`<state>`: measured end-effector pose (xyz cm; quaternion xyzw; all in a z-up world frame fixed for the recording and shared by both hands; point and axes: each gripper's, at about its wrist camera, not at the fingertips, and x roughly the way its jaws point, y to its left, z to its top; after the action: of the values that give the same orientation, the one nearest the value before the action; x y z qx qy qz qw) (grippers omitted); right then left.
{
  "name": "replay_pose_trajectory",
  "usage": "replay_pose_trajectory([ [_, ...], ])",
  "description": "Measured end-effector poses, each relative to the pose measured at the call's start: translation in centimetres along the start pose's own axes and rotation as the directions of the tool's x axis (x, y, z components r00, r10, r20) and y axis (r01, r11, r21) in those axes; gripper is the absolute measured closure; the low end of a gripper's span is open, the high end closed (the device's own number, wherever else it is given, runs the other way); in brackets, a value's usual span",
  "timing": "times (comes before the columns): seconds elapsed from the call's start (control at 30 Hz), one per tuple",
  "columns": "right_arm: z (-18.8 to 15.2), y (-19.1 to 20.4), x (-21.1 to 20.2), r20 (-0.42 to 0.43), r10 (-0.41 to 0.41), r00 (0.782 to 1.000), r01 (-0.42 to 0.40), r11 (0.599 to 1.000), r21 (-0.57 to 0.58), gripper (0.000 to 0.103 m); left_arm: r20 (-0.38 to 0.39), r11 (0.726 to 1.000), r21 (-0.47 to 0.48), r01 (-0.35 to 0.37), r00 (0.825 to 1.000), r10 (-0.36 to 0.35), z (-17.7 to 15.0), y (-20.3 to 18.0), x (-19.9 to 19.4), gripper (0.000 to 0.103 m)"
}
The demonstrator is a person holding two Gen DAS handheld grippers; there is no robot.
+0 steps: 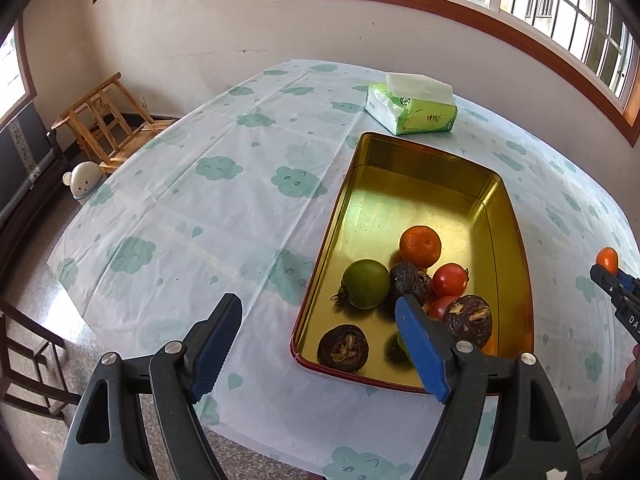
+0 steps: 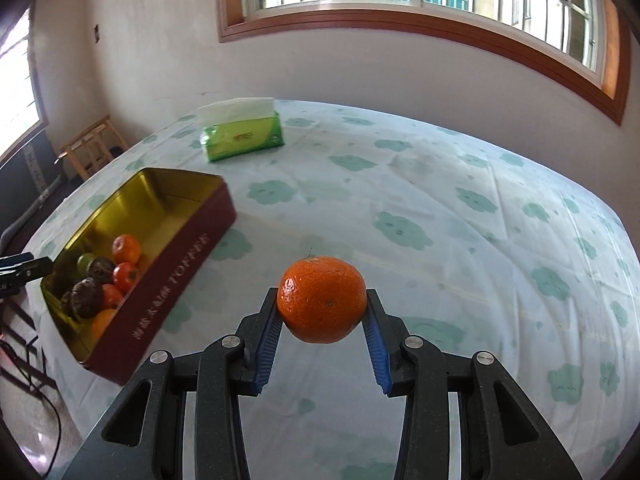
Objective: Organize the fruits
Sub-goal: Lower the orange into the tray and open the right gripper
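A gold-lined tin (image 1: 460, 168) with dark red sides (image 2: 188, 256) lies on the table and holds several fruits: an orange (image 1: 420, 246), a green fruit (image 1: 366, 283), red tomatoes (image 1: 450, 279) and dark brown wrinkled fruits (image 1: 343, 347). My left gripper (image 1: 320, 318) hovers open over the tin's near left corner, nothing between its fingers. My right gripper (image 2: 322, 308) is shut on a mandarin orange (image 2: 322, 299), held above the tablecloth to the right of the tin. In the left wrist view that mandarin orange (image 1: 607, 260) shows at the right edge.
A green tissue pack (image 1: 412, 110) (image 2: 242, 136) lies beyond the tin on the cloud-print tablecloth (image 2: 440, 208). A wooden stool (image 1: 106, 120) and a small white appliance (image 1: 82, 182) stand on the floor to the left. A dark chair (image 1: 28, 360) sits near the table's left corner.
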<state>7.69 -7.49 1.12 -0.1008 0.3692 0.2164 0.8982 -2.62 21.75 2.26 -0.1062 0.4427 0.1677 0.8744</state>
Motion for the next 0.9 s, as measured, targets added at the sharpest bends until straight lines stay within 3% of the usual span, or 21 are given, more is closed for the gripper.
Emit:
replay_pose_trajectory([
  [0.4,1.4,9.6,2.0,-0.039,0.139,0.99,-0.144,0.974,-0.174,0.062,-0.003,0.999,-0.045,-0.02,1.0,0.019,-0.2,2.2,-0.1,0.026],
  [0.7,1.1,13.4,3.6,-0.046,0.108,0.993,-0.116,0.944,-0.309,0.062,0.002,0.997,-0.067,-0.036,0.999,0.037,-0.2,3.8,-0.5,0.026],
  [0.9,0.7,14.6,4.1,-0.077,0.135,0.988,-0.153,0.932,-0.329,0.062,0.0,0.996,-0.078,-0.04,0.999,0.04,-0.3,4.4,-0.5,0.026],
])
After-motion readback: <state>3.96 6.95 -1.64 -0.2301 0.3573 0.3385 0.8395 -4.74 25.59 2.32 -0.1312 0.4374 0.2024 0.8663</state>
